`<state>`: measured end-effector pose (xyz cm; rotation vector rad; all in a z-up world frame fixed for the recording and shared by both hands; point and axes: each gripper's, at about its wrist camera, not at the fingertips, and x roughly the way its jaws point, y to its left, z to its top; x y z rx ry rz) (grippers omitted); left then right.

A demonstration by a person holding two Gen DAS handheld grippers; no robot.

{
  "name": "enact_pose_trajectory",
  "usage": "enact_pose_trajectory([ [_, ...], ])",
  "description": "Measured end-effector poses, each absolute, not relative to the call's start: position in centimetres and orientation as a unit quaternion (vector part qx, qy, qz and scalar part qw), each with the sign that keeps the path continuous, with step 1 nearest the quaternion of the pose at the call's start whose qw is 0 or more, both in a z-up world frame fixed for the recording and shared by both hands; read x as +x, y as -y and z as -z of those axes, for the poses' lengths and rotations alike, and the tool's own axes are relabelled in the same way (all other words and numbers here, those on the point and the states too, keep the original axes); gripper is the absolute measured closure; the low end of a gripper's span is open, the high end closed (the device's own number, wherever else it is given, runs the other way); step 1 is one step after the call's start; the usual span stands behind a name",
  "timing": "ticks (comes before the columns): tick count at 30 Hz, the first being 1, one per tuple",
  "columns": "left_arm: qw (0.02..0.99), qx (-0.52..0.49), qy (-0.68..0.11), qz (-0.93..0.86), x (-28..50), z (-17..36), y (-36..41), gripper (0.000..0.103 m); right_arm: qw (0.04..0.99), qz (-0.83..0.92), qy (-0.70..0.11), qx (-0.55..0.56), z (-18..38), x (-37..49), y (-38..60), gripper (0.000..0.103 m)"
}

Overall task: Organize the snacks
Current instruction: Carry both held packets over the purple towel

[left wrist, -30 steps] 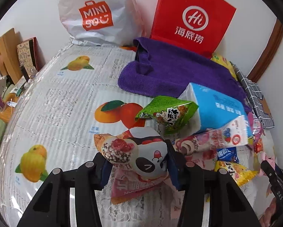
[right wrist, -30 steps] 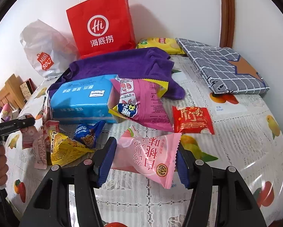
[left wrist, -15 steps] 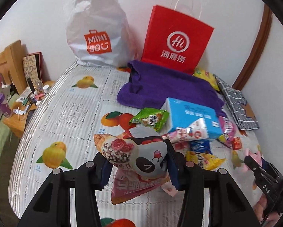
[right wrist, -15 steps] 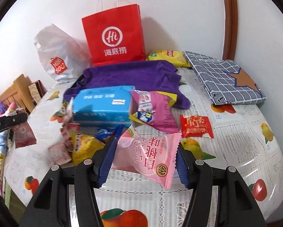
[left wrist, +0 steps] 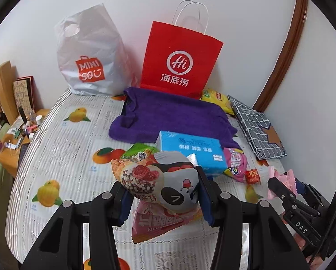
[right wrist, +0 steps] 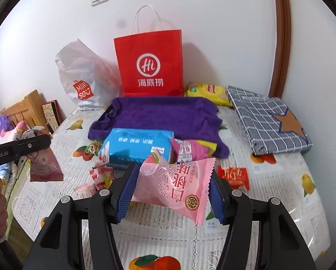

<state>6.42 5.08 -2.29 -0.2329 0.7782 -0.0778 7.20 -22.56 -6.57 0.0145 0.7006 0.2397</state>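
My left gripper point(left wrist: 163, 193) is shut on a puffy panda-print snack bag point(left wrist: 168, 184), held above the table; a pink packet point(left wrist: 159, 222) hangs under it. In the right wrist view that gripper point(right wrist: 36, 142) shows at the left with the packet point(right wrist: 45, 168) dangling. My right gripper point(right wrist: 170, 189) is shut on a pink peach-print snack pack point(right wrist: 174, 184), also lifted off the table. Loose snacks lie around a blue tissue pack point(right wrist: 138, 144): a green bag point(left wrist: 138, 153), a pink bag point(right wrist: 190, 150) and a small red packet point(right wrist: 234, 175).
A red paper bag point(right wrist: 150, 65) and a white plastic bag point(right wrist: 82, 78) stand against the wall behind a purple towel point(right wrist: 159, 114). A yellow chip bag point(right wrist: 206, 92) and folded checked cloth point(right wrist: 266, 121) lie at the back right. A cluttered wooden stand point(left wrist: 12, 132) sits left of the fruit-print table point(left wrist: 62, 148).
Both grippers have risen with their snack packs still gripped, so the table and the bags at the wall look farther away and more of the wall shows.
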Motion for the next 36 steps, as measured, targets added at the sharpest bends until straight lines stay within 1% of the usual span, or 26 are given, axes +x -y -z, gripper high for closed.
enact_pose_trajectory([
  [10, 0.925, -0.099, -0.363, 0.048, 8.3, -0.9, -3.9, 0.055, 0.934, -0.140, -0.329, 0.001, 3.6, 9.6, 21.0, 0.044],
  [20, 0.929, -0.094, -0.354, 0.043, 11.1, -2.8, -4.3, 0.055, 0.935, -0.149, -0.323, -0.006, 1.3, 13.3, 19.6, 0.044],
  [27, 0.930, -0.090, -0.354, 0.040, 14.1, -3.4, -4.6, 0.055, 0.935, -0.151, -0.321, -0.008, 0.8, 16.4, 19.1, 0.044],
  [36, 0.926, -0.076, -0.369, 0.039, 19.0, -2.7, -4.3, 0.056, 0.932, -0.144, -0.333, 0.000, 1.9, 21.3, 19.6, 0.044],
])
